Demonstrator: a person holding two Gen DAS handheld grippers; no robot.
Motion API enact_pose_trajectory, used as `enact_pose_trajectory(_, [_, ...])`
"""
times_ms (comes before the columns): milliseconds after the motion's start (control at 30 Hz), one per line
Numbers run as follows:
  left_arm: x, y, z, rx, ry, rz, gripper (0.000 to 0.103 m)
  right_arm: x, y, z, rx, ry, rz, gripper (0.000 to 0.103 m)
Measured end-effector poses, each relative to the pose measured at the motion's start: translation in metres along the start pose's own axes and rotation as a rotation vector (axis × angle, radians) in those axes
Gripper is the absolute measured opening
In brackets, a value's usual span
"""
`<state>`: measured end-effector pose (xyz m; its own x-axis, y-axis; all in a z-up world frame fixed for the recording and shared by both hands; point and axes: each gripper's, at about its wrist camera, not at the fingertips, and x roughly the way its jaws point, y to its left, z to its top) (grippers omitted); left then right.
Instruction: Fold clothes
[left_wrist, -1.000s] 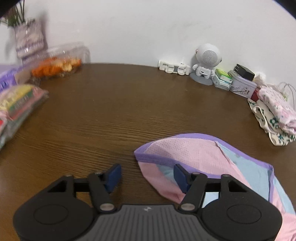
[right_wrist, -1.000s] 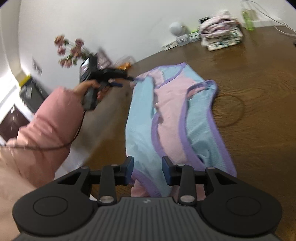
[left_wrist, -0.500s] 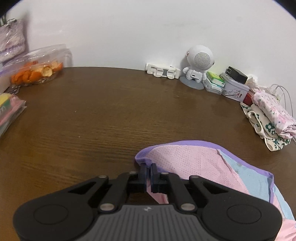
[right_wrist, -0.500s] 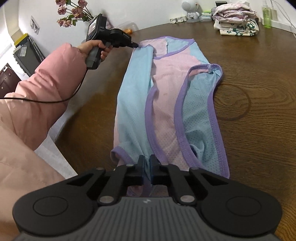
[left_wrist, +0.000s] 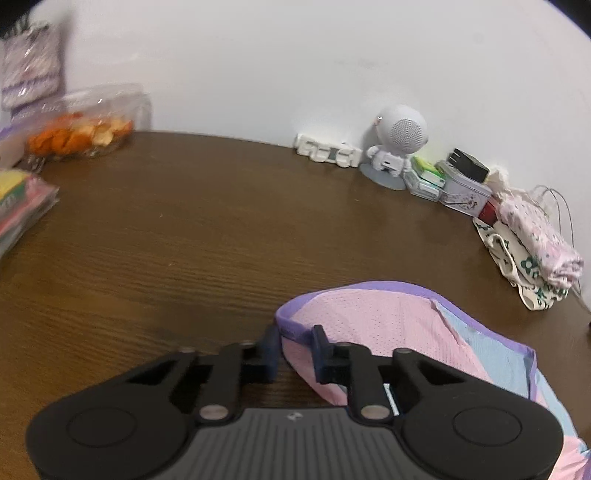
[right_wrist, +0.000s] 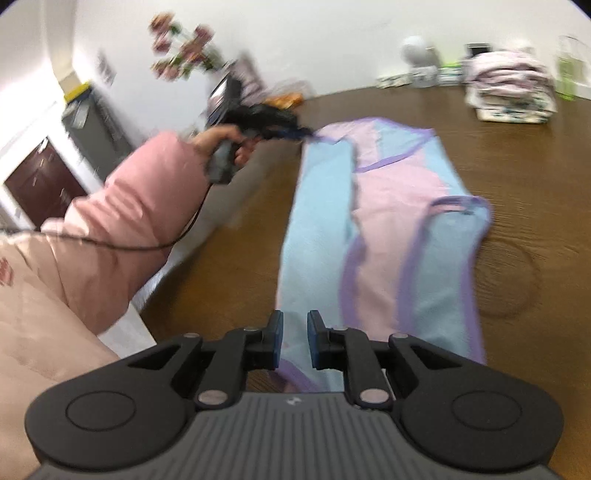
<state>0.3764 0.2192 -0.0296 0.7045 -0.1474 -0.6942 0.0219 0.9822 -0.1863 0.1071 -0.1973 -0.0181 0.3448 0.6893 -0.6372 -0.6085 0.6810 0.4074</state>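
Note:
A pink and light-blue mesh garment with purple trim lies lengthwise on the brown table. My left gripper is shut on its far purple-trimmed corner, which bunches between the fingers. The right wrist view shows that same left gripper in a hand at the garment's far end. My right gripper holds the near hem, where blue cloth fills the narrow gap between the pads. Its jaws are opening slightly. The garment runs stretched between the two grippers.
A stack of folded clothes sits at the table's right back, beside a tin box and a white robot-shaped speaker. A clear box of orange peel and packets stand left. The person's pink sleeve fills the left.
Both grippers went from open to closed on the garment's two ends. Since half a second ago the right gripper's jaws have parted a little, and it has rolled and lifted slightly.

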Motion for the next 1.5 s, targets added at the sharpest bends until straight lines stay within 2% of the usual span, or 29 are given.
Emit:
enact_pose_trajectory(167, [0.002, -0.008, -0.001, 0.07, -0.015, 0.043, 0.01, 0.027, 0.008, 0.0, -0.074, 0.087, -0.042, 0.014])
enact_pose_trajectory(300, [0.002, -0.009, -0.003, 0.09, -0.031, 0.06, 0.011, 0.024, 0.009, -0.005, -0.076, 0.126, -0.053, 0.012])
enact_pose_trajectory(400, [-0.001, -0.011, -0.003, 0.078, -0.031, 0.114, 0.03, 0.017, 0.007, -0.008, -0.058, 0.111, -0.043, 0.014])
enact_pose_trajectory(433, [-0.006, -0.013, -0.002, 0.07, -0.037, 0.147, 0.047, 0.013, 0.007, -0.008, -0.043, 0.093, -0.033, 0.016])
enact_pose_trajectory(467, [-0.017, -0.018, -0.003, 0.072, -0.07, 0.138, 0.053, 0.009, 0.006, -0.008, -0.029, 0.076, -0.022, 0.019])
enact_pose_trajectory(533, [-0.04, -0.029, -0.005, 0.081, -0.147, 0.1, 0.053, 0.002, 0.004, -0.009, 0.001, 0.04, -0.002, 0.026])
enact_pose_trajectory(567, [-0.053, -0.039, -0.007, 0.111, -0.157, 0.015, 0.052, -0.003, 0.004, -0.01, 0.002, 0.012, -0.009, 0.03])
enact_pose_trajectory(600, [-0.061, -0.052, -0.011, 0.157, -0.146, -0.055, 0.052, -0.008, 0.005, -0.01, -0.001, -0.019, -0.021, 0.031])
enact_pose_trajectory(633, [-0.068, -0.064, -0.014, 0.206, -0.131, -0.118, 0.046, -0.009, 0.005, -0.011, 0.0, -0.03, -0.026, 0.031])
enact_pose_trajectory(667, [-0.072, -0.078, -0.021, 0.259, -0.109, -0.149, 0.035, -0.009, 0.005, -0.013, 0.002, -0.037, -0.031, 0.031])
enact_pose_trajectory(700, [-0.075, -0.092, -0.029, 0.314, -0.084, -0.173, 0.031, -0.009, 0.004, -0.014, 0.003, -0.044, -0.036, 0.031])
enact_pose_trajectory(800, [-0.076, -0.126, -0.051, 0.424, -0.002, -0.212, 0.028, -0.003, 0.004, -0.018, -0.016, -0.039, -0.061, 0.031])
enact_pose_trajectory(933, [-0.058, -0.145, -0.069, 0.487, 0.043, -0.157, 0.028, 0.003, 0.005, -0.026, -0.053, -0.026, -0.104, 0.031])
enact_pose_trajectory(1000, [-0.052, -0.148, -0.071, 0.506, 0.014, -0.126, 0.029, 0.003, 0.003, -0.031, -0.055, -0.02, -0.117, 0.031])
enact_pose_trajectory(1233, [-0.034, -0.133, -0.058, 0.408, -0.031, -0.069, 0.03, -0.003, 0.003, -0.041, -0.047, -0.031, -0.12, 0.031])
enact_pose_trajectory(1367, [-0.029, -0.132, -0.055, 0.376, -0.052, -0.031, 0.041, -0.005, 0.004, -0.042, -0.029, -0.031, -0.108, 0.032])
enact_pose_trajectory(1500, [-0.027, -0.13, -0.053, 0.342, -0.06, -0.017, 0.043, -0.008, 0.002, -0.041, 0.0, -0.024, -0.1, 0.037])
